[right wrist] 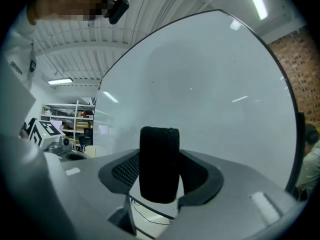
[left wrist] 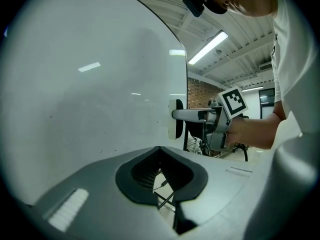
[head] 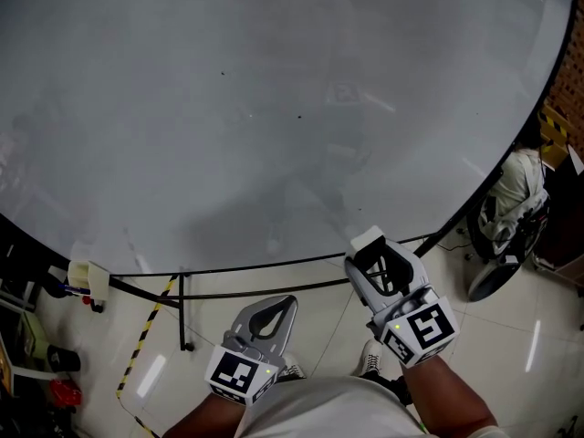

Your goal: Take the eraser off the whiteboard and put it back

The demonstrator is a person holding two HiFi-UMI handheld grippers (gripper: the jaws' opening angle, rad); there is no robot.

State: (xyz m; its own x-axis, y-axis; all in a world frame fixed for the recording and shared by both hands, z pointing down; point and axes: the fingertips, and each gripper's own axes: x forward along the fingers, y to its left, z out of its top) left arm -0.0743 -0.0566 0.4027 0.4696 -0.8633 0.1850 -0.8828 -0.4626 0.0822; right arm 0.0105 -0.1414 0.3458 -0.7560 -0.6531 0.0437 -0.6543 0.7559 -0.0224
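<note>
Fig.: right gripper (head: 383,265) clamping the eraser (head: 367,239) across its sides, jaws standing wide w/ pads pressing on it. Showing the black felt face (right wrist: 159,164) toward the right gripper view's camera and the white back turned toward the whiteboard (head: 274,108). Sitting lower centre-right in the head view, overlapping the board's bottom edge. Touching the surface or just clear of it: not resolving in any view. Appearing again mid-frame in the left gripper view (left wrist: 173,119), by the board's right edge.

Left gripper (head: 274,310), lower centre of the head view, idling w/ jaws closed together and carrying nothing.

Risks, judged from here:
- Slipping out of the pads if the grip is loosening before the eraser is seating on the board, then dropping to the floor (head: 511,336) below.
- Failing to cling if going on near the very bottom edge, or at a tilt w/ only one corner meeting the surface.
- Possibly not sticking w/ the white back leading, depending on which face is doing the holding.

Writing: finding no readable brand or label on eraser or board, only square black-and-white marker patterns on the gripper cubes.
</note>
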